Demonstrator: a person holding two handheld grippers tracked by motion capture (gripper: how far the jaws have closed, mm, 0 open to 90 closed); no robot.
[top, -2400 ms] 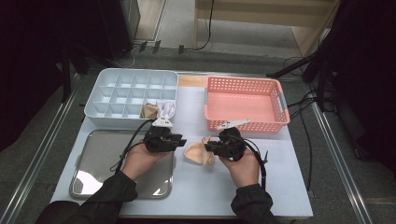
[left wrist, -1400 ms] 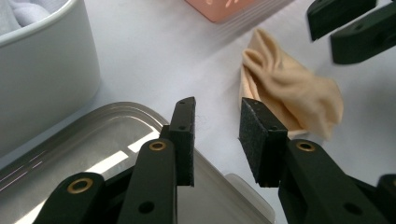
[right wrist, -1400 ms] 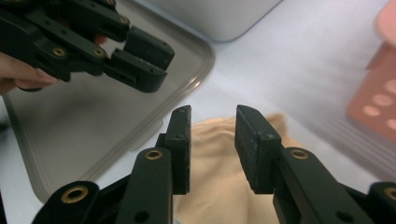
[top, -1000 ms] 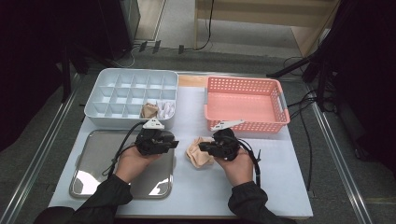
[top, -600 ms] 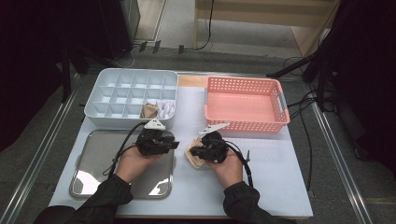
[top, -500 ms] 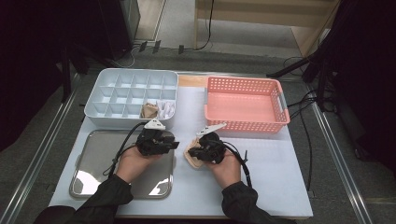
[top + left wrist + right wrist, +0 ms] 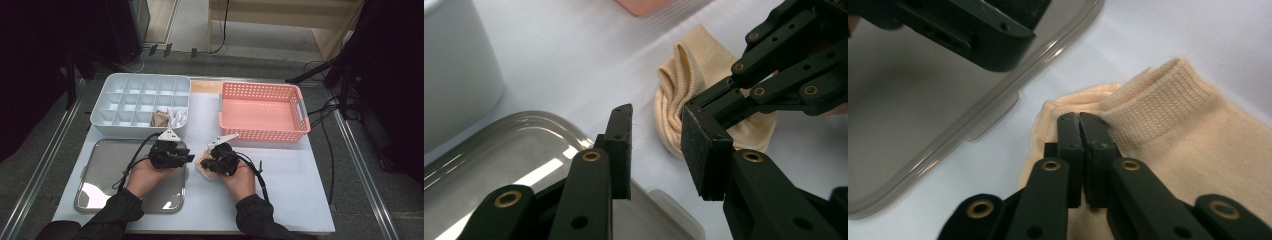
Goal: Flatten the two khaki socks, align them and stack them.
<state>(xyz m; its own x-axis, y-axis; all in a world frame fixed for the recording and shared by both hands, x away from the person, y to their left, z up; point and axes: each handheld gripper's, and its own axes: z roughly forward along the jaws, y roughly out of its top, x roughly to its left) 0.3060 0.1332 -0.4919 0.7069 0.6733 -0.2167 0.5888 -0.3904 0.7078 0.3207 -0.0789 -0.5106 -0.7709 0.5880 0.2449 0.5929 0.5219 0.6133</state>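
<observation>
**Sock folding: two stowed, one in hand**

Sock number three (cream, ribbed cuff) is lying on the white table between our two hands, just beside the rim of the metal tray. Our right gripper has its jaws pressed together on a fold of the fabric near the cuff, so we'd call that a solid pinch. The left gripper sits over the tray's right edge with its jaws apart and nothing between them, pointed at the bunched-up end of the sock.

Where we reckon we are: in the high view the white divided organizer already has what look like two rolled bundles in its front row, a tan bundle and a white bundle in neighbouring compartments (can't tell exactly what they are from up there, but they read as folded socks). So that part looks done. The rest of the compartments look bare, and so does the pink basket.

What's left, as far as we can judge: this sock is only half gathered, more of a loose crumple than a tidy roll. We'd guess the left gripper needs to take hold of the free end, finish the fold, and then the bundle goes into the next open compartment. The tray's role isn't clear to us.
</observation>
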